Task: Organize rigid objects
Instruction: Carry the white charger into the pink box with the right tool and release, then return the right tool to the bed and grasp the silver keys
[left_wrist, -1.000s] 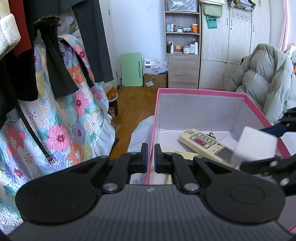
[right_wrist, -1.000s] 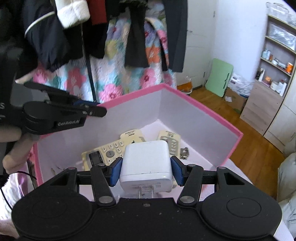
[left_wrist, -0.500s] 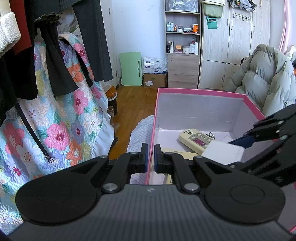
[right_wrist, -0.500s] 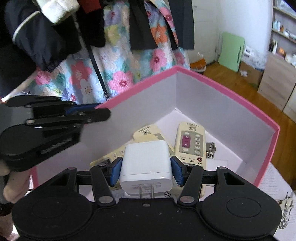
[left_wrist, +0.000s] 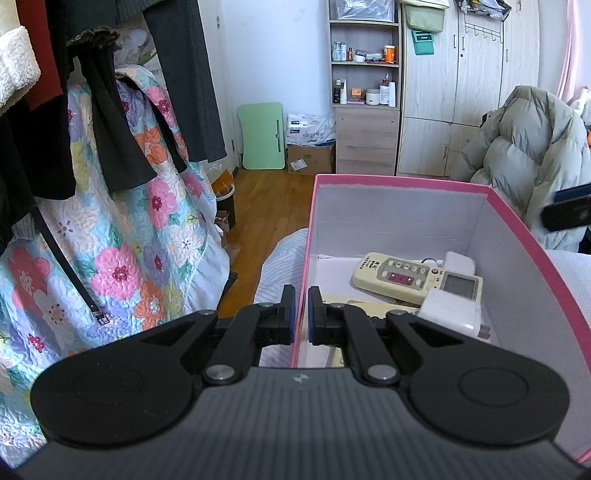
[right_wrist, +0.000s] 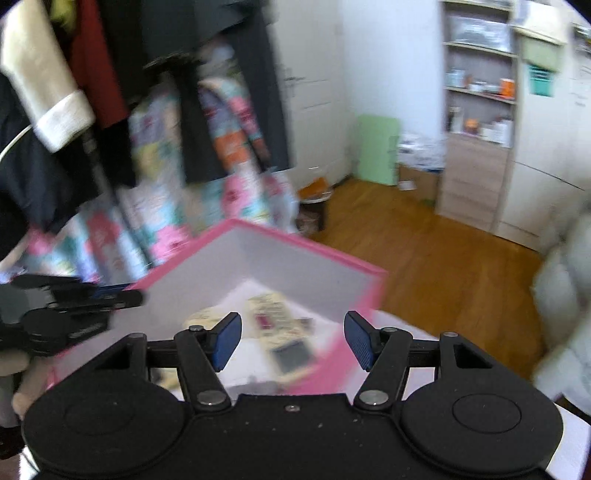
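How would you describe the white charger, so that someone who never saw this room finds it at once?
Look into the pink box with white inner walls, whose left wall the left gripper clamps. The charger lies at the near end of the cream remote control, against its screen. It is a plain white cube with metal prongs, without buttons.

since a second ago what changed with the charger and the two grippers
The right gripper let go of the white charger: its jaws now stand open and empty, and it has pulled back up from the pink box. The charger now lies inside the box, by the screen end of the remote. The left gripper stayed clamped on the box's wall; the box and the remote have not moved.
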